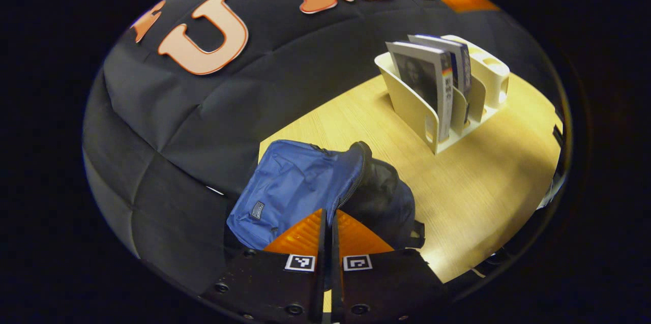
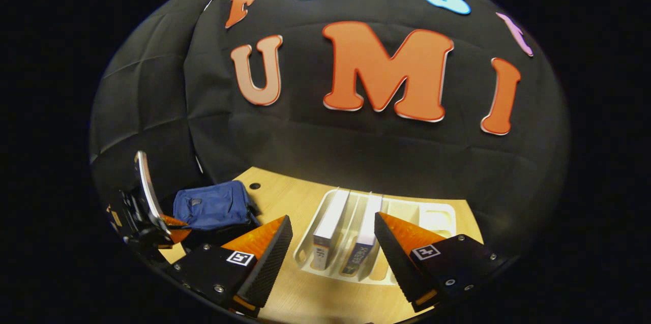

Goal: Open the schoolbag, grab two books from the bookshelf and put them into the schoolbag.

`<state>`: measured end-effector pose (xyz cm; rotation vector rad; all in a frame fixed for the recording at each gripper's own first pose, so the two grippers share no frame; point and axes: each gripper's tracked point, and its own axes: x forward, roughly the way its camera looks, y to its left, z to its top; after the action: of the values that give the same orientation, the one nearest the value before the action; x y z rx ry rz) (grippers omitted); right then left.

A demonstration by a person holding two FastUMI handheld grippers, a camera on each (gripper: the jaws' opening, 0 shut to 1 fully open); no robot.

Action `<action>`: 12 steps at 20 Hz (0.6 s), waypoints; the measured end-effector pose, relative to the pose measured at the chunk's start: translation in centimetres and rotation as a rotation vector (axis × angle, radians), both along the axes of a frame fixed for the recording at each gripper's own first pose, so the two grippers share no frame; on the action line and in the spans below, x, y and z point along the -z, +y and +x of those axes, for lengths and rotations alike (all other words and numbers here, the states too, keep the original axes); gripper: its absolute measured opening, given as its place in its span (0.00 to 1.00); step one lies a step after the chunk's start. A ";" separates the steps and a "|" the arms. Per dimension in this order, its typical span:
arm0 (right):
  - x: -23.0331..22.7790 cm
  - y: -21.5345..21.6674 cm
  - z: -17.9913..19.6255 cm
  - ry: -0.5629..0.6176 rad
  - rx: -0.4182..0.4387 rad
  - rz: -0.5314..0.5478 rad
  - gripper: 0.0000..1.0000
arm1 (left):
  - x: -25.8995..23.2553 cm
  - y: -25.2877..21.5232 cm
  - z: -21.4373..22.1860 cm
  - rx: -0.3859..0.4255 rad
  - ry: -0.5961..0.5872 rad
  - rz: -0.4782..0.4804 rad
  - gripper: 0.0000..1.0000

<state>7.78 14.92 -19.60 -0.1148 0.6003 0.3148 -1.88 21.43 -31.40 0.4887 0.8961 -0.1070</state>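
Schoolbag [image 1: 300, 186] unzipped; left claw [image 1: 328, 225] closed (empty), right claw [image 2: 333, 242] wide above books [image 2: 330, 227].

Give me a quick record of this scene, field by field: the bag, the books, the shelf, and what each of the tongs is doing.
schoolbag: blue, lying on the table, zipper open at the top
books: two, standing upright in the bookshelf
left tongs: shut, at the schoolbag's opening; whether they pinch it, cannot tell
right tongs: open, above the books, touching neither
books in schoolbag: none seen yet
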 end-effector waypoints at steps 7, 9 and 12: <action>6.9 2.6 5.3 0.273 0.060 -0.054 0.97 | -3.9 4.5 4.1 -0.096 0.009 -0.252 0.05; 8.3 2.7 6.2 0.344 0.064 -0.087 0.97 | -4.4 5.0 5.1 -0.090 0.028 -0.279 0.04; 10.5 2.3 7.6 0.427 0.099 -0.121 0.97 | -4.4 5.4 6.0 -0.044 0.043 -0.280 0.04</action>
<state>15.39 17.25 -30.13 -0.1349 1.0460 0.2064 4.08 26.80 -26.99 0.2065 0.9166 -0.2003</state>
